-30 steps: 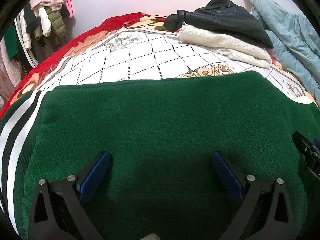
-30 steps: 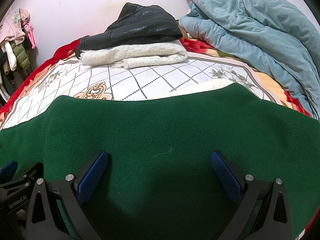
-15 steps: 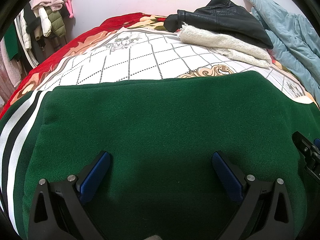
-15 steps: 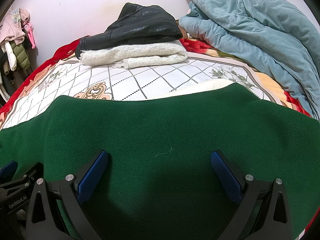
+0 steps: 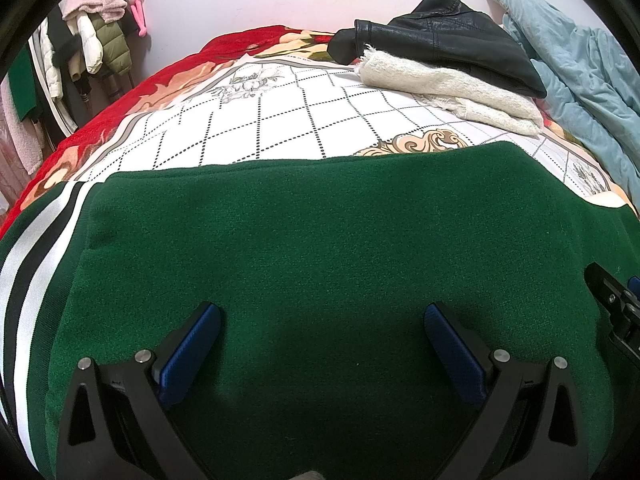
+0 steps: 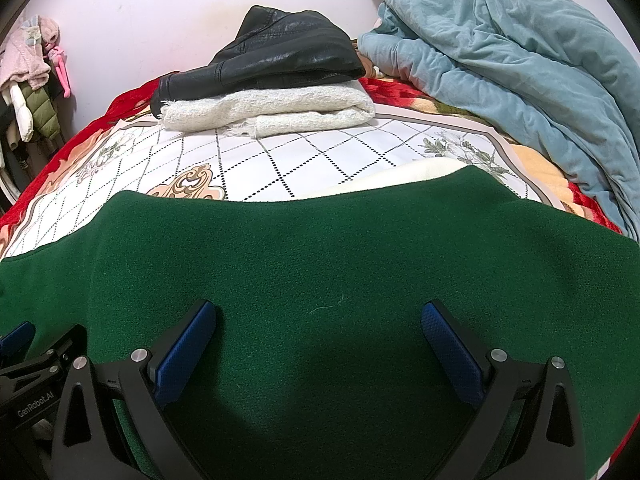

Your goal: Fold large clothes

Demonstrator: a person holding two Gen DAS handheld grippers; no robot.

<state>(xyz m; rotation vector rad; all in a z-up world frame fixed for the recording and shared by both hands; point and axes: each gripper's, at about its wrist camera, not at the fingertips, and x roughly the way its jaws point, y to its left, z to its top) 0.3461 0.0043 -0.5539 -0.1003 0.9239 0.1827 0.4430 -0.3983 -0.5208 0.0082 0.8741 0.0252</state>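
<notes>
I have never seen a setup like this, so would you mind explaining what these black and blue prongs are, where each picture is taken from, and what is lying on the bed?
There is no robot here: a person holds a two-finger gripper in each hand, and a wide-angle camera on each looks forward along its fingers. One picture comes from the left gripper, the other from the right gripper. The black prongs with blue pads are those fingers, spread wide apart, so both grippers are open and hold nothing.

Under both lies a dark green felt-like jacket with white and black striped trim, spread on the patterned red and white bedspread. Behind it, a black leather jacket rests on a folded cream fuzzy garment. A rumpled pale blue quilt is heaped at the right, and other clothes hang at the far left.
</notes>
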